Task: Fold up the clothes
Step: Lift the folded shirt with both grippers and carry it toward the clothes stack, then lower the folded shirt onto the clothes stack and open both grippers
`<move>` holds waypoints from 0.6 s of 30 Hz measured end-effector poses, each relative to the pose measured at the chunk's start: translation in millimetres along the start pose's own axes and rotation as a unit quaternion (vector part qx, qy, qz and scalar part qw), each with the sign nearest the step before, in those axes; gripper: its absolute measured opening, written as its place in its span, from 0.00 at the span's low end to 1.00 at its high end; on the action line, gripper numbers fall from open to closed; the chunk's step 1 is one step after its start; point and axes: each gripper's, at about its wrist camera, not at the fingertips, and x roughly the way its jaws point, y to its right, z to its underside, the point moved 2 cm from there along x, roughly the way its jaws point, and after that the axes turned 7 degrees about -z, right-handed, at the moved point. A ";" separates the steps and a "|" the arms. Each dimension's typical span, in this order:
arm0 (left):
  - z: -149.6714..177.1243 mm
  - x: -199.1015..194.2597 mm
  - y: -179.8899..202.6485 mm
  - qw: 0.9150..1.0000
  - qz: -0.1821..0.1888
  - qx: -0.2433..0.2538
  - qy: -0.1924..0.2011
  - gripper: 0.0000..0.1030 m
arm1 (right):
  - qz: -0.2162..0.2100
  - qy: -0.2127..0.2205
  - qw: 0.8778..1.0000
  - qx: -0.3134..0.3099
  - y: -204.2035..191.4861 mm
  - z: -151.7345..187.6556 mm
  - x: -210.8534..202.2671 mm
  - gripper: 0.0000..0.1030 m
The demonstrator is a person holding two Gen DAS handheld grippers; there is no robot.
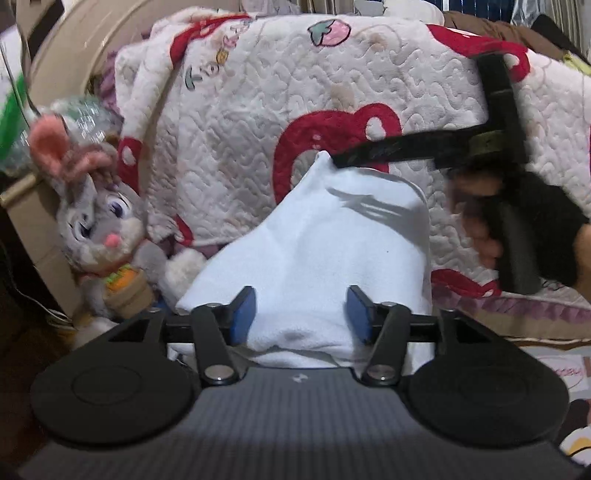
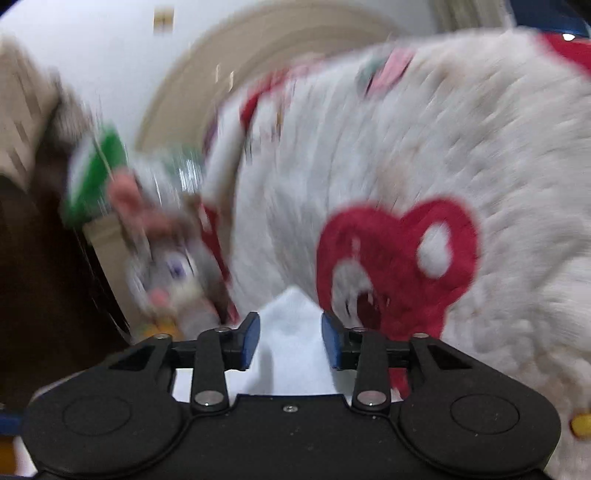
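Note:
A white cloth (image 1: 314, 243) lies bunched on a quilted white blanket with red hearts (image 1: 258, 122). My left gripper (image 1: 301, 314) stands open at the cloth's near end, which bulges up between the blue pads (image 1: 245, 314). At the cloth's far corner, a black finger (image 1: 388, 149) of the right gripper reaches in from the right, held by a person's hand in a black glove (image 1: 532, 229). The right wrist view is blurred. There my right gripper (image 2: 290, 339) is open, and a peak of the white cloth (image 2: 291, 332) rises between its blue pads (image 2: 251, 339).
A grey plush rabbit (image 1: 99, 225) with pink ears sits left of the cloth, against a beige curved headboard (image 1: 74, 55). A clear plastic bottle (image 1: 85, 114) and a green item (image 1: 11, 110) are behind it. Brown bedding (image 1: 491, 29) lies at the back right.

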 end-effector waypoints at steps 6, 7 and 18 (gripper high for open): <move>10.9 -25.8 7.8 1.000 -0.024 -0.013 0.012 0.73 | -0.048 0.051 0.997 0.031 -2.1 31.7 -74.8 0.59; 12.5 -31.4 8.7 1.000 -0.017 -0.020 0.016 0.77 | -0.048 0.050 0.997 0.030 -2.3 36.9 -81.5 0.59; 64.9 -68.7 48.5 0.998 -0.019 -0.052 -0.001 0.94 | -0.077 0.033 0.995 0.051 -4.9 109.8 -150.2 0.61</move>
